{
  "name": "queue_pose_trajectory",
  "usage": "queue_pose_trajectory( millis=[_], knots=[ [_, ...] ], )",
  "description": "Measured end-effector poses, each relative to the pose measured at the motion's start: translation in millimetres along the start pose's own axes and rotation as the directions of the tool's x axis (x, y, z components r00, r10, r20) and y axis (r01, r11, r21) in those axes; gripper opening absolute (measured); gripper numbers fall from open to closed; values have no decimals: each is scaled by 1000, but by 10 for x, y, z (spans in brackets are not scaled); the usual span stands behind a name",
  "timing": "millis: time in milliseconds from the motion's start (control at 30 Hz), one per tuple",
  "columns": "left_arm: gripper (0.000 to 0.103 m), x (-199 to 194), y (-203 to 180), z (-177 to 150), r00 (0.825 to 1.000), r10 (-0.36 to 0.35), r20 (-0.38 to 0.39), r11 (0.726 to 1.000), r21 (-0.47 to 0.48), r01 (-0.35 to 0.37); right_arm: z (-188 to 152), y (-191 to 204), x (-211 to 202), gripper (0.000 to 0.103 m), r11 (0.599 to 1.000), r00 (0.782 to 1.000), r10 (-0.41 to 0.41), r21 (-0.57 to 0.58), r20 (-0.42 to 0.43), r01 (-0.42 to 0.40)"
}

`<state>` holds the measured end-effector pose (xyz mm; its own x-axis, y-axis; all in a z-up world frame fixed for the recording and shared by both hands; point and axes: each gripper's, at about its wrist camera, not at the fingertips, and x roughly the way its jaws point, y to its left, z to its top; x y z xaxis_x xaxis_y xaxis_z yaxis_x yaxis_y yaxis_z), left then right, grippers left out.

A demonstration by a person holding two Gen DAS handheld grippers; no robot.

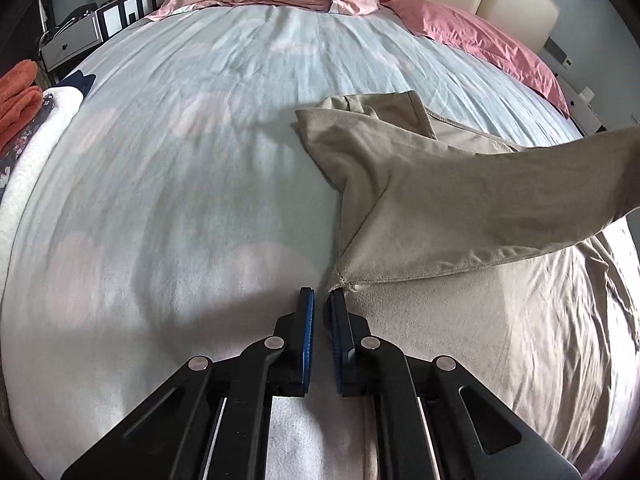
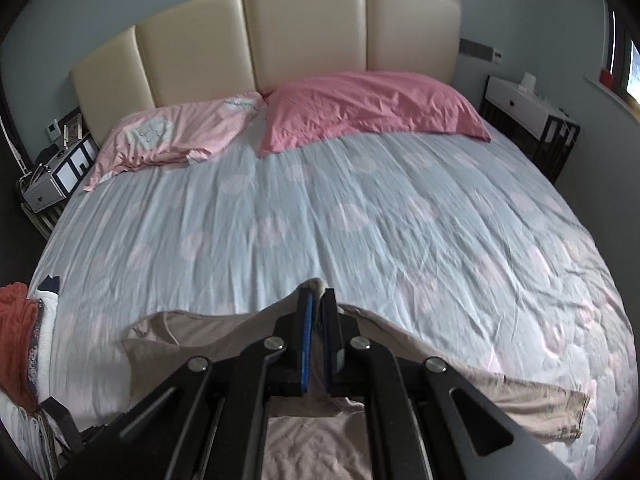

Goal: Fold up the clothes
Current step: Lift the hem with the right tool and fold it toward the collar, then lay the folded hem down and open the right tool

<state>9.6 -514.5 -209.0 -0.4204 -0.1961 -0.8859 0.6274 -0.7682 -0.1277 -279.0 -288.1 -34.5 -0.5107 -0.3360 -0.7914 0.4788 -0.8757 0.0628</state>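
A beige garment (image 1: 420, 184) lies on the right side of the bed, one part lifted up toward the right edge of the left wrist view. My left gripper (image 1: 320, 304) hangs low over the sheet with a narrow gap between its blue pads; a corner of the garment touches its right fingertip (image 1: 335, 300), and I cannot tell whether it is pinched. In the right wrist view my right gripper (image 2: 318, 300) is shut on a fold of the beige garment (image 2: 168, 344) and holds it raised above the bed.
The bed has a pale blue sheet (image 2: 320, 208) with pink spots, two pink pillows (image 2: 368, 108) and a cream headboard (image 2: 280, 32). Folded orange and white clothes (image 1: 24, 108) are stacked at the left edge. Nightstands (image 2: 528, 116) stand on both sides.
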Motion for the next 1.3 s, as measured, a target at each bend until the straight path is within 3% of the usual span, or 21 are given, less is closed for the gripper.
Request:
queue_pose_trajectory(
  millis=[267,500,567,600,633,733,833,933,1067,1133,1300],
  knots=[
    [11,34,-6,17,1000,8,-24,1000,18,-7,-562,-841,942,4,983,987,-25,173,-157,53],
    [12,33,-59,44,999,13,-34,998,69,-10,-707,-970,1358,4,982,983,-2,184,-186,37],
    [18,1,-43,66,999,-5,-36,997,74,8,-703,-979,1409,6,983,980,3,178,-199,33],
    [27,-15,-35,77,999,-14,-37,997,76,17,-700,-985,1422,8,984,979,3,173,-205,33],
    [33,-58,-10,92,999,-45,-30,996,69,47,-697,-994,1418,8,986,978,0,164,-208,35],
    [36,-186,67,140,990,-142,-9,989,46,142,-717,-1033,1329,14,988,980,-24,144,-196,53],
    [45,-190,128,196,985,-169,9,986,-6,170,-804,-1074,1082,15,989,989,-48,133,-140,67],
    [46,-193,189,252,980,-195,28,979,-59,197,-1052,-1079,781,15,989,994,-10,144,-108,26],
    [45,-44,246,227,986,-165,-5,978,-134,163,-1575,-1091,436,15,982,990,76,179,-121,-53],
    [45,-31,220,180,990,-139,-5,983,-120,138,-1807,-1177,298,15,980,989,88,191,-119,-64],
    [45,-49,149,111,1000,-23,13,996,-88,24,-2207,-1787,-41,15,964,991,-43,255,-130,75]
  ],
)
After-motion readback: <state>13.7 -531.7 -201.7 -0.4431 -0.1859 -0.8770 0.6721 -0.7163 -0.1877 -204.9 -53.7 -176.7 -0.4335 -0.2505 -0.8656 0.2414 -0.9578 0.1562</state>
